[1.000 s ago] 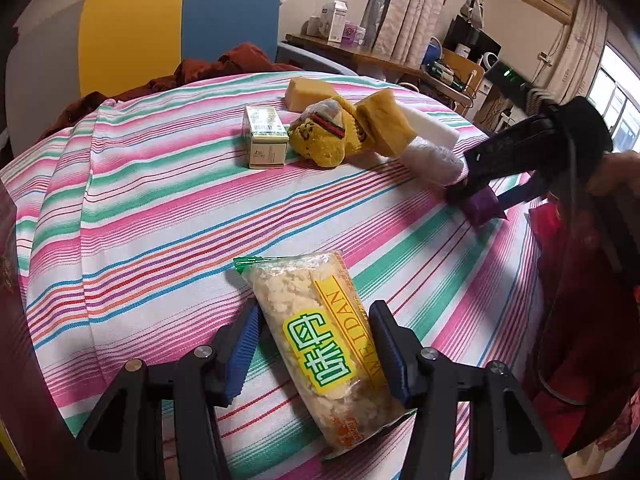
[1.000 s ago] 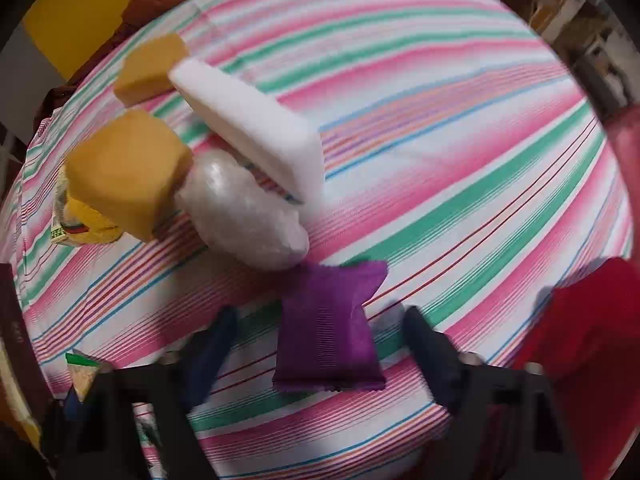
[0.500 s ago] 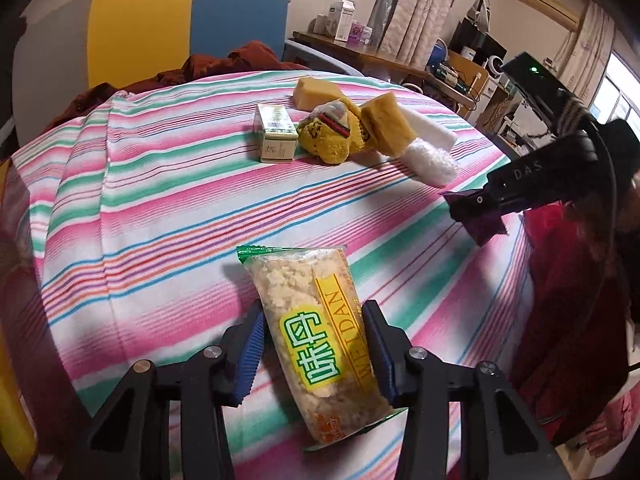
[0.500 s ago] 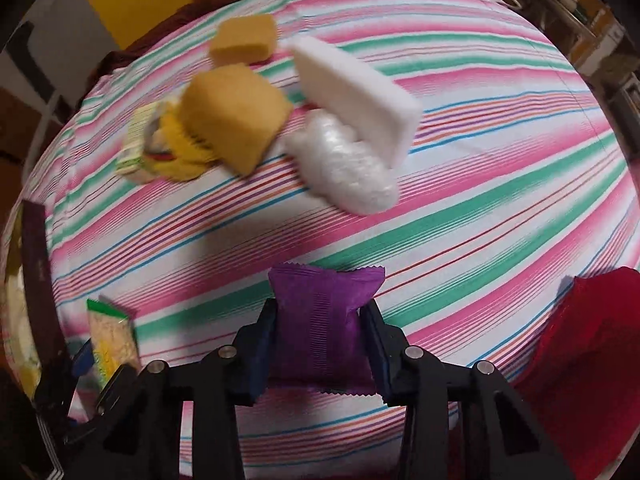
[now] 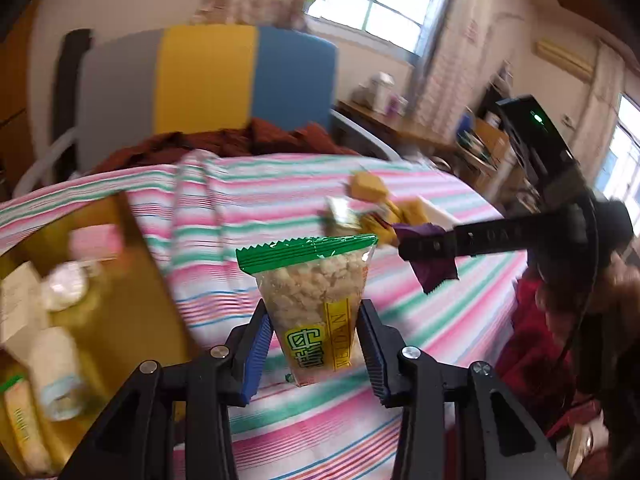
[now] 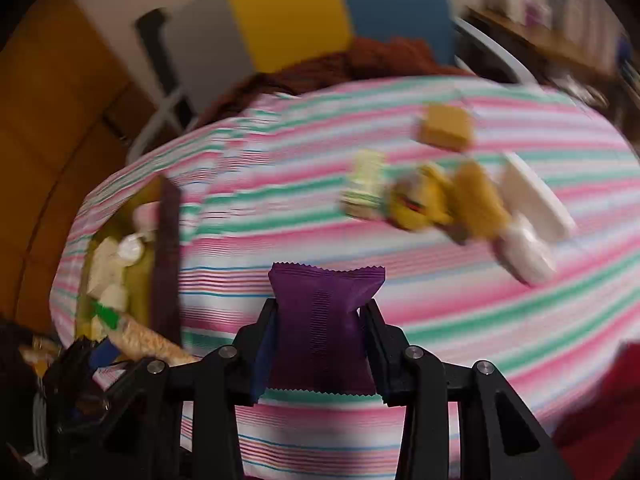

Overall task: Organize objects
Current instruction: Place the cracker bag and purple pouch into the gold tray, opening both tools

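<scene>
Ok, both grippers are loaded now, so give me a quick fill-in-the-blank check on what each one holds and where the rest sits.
1. The left gripper is shut on a clear snack packet with a ____ top seal.
2. The right gripper is shut on a ____ packet.
3. The yellow sponge block lies on the ____ cloth.
4. The yellow-lined box, which already holds items, is on the ____ side of the right wrist view.

Missing words: green; purple; striped; left

Left wrist view low, facing across striped table [image 5: 280, 184], right wrist view higher, both sharing far sponges [image 6: 444, 126]
</scene>
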Demonstrator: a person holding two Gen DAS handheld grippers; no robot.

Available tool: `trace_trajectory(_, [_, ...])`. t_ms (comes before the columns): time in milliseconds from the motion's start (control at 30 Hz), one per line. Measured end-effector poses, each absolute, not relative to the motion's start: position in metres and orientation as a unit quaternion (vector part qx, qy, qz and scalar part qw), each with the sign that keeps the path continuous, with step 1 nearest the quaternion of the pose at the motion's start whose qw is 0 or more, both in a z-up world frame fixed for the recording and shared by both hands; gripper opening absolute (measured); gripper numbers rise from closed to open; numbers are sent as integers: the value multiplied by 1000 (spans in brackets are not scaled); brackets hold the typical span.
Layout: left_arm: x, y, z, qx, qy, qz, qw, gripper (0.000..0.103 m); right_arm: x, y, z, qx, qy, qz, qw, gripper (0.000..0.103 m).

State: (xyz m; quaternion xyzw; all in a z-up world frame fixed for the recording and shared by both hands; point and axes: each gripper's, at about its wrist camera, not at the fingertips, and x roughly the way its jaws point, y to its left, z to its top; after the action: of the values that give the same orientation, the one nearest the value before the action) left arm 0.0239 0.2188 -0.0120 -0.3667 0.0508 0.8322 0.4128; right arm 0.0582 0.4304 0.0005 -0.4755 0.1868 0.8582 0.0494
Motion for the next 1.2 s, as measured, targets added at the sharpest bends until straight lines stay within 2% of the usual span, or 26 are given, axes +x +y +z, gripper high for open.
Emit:
trace_trajectory(533, [-16,73,7,-358,-39,898,252,41,5,298,21,-456,148,870,-116,41])
trace_trajectory(600, [-21,59,5,-359,-44,906,220,41,-2,278,18,-458,142,867,-133,45])
trace_trajectory(633, [-25,54,2,-365,-42,906,210,45,-5,271,15,-461,139,865,-142,48])
trace_trajectory(700, [-31,44,-5,-382,-42,904,186,46,-9,256,10,-468,133,860,-154,59])
trace_trajectory(800, [-33,34,-10,-388,-44,906,164,48,-10,234,1,-478,118,854,-169,67])
trace_trajectory(867, [-33,32,-11,-389,-44,907,155,49,-9,224,-4,-483,106,852,-169,68])
trace_trajectory(1000, [-32,31,-13,-389,-42,910,140,49,-2,209,-9,-474,65,867,-139,80])
trace_trajectory(1200, [-31,31,-13,-385,-43,913,128,49,6,206,-7,-441,36,893,-87,88])
